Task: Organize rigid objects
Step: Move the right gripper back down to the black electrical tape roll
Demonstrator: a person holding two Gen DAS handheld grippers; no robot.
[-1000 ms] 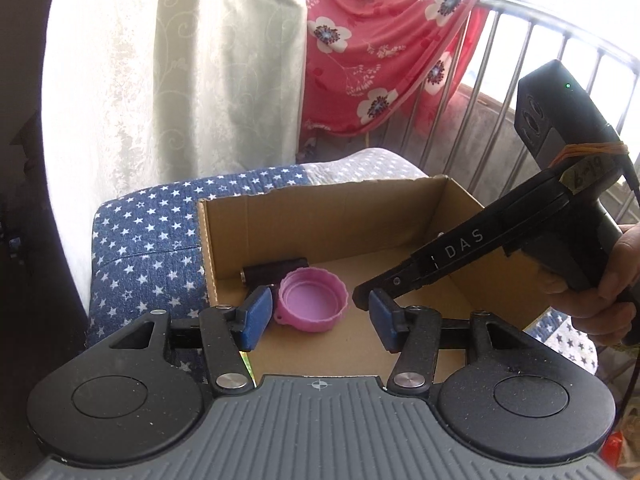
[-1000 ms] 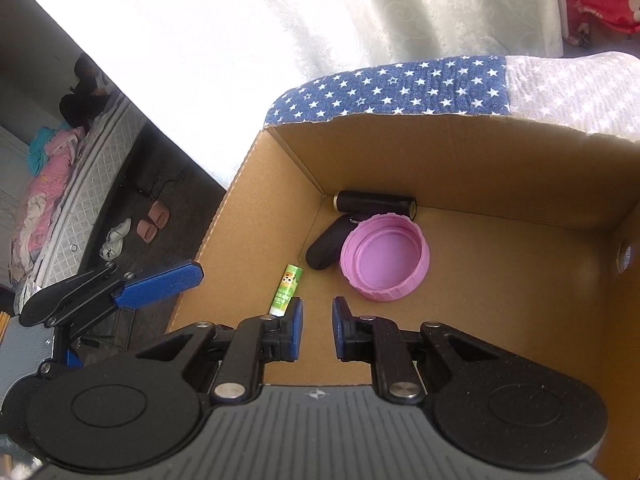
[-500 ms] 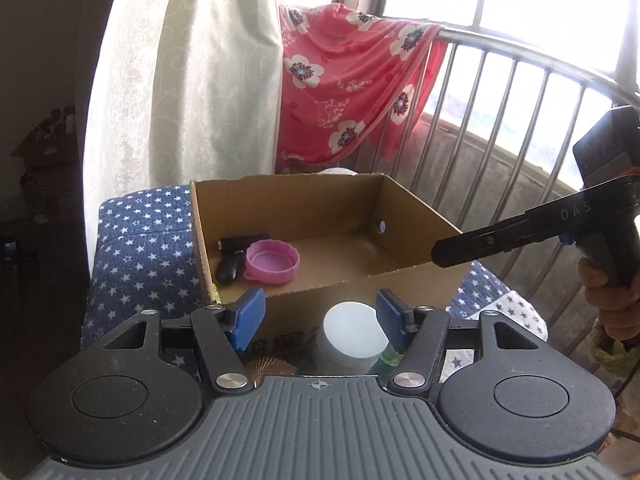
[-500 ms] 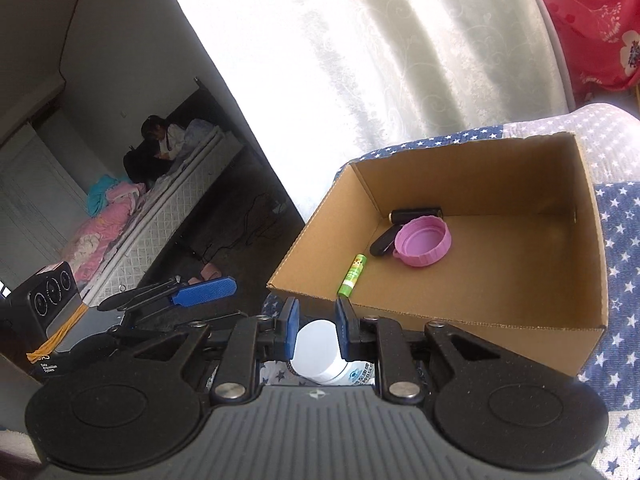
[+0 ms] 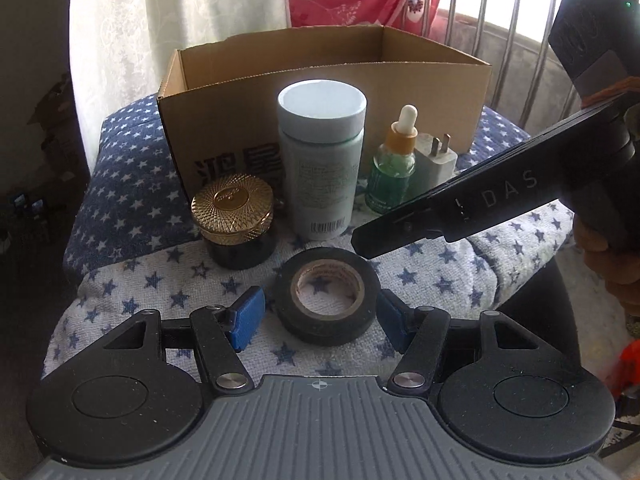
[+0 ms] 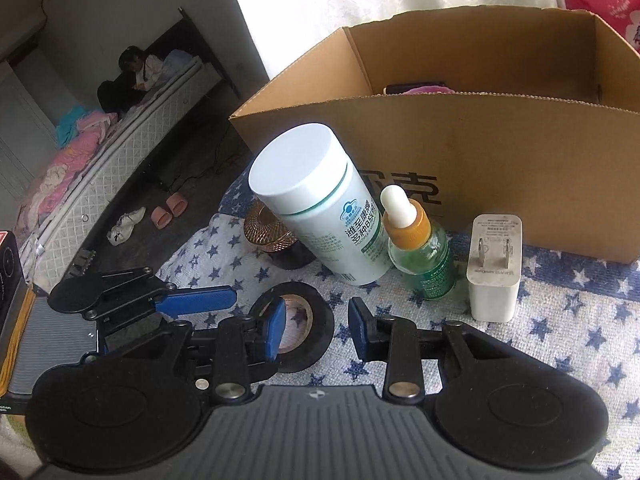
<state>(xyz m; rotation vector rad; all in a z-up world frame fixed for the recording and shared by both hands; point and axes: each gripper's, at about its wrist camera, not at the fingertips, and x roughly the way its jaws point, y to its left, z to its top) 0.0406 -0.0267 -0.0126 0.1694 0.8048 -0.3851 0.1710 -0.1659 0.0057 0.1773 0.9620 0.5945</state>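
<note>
Around the black tape roll your left gripper straddles with jaws apart, pads clear, so centre before squeezing; right gripper has just been opening, empty.

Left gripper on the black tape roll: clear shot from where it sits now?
Probably yes. The left gripper is open with the black tape roll lying flat between its fingers, pads not yet pressing. Nothing sits between them; the right gripper hangs just beyond the roll and might crowd a lift.
</note>
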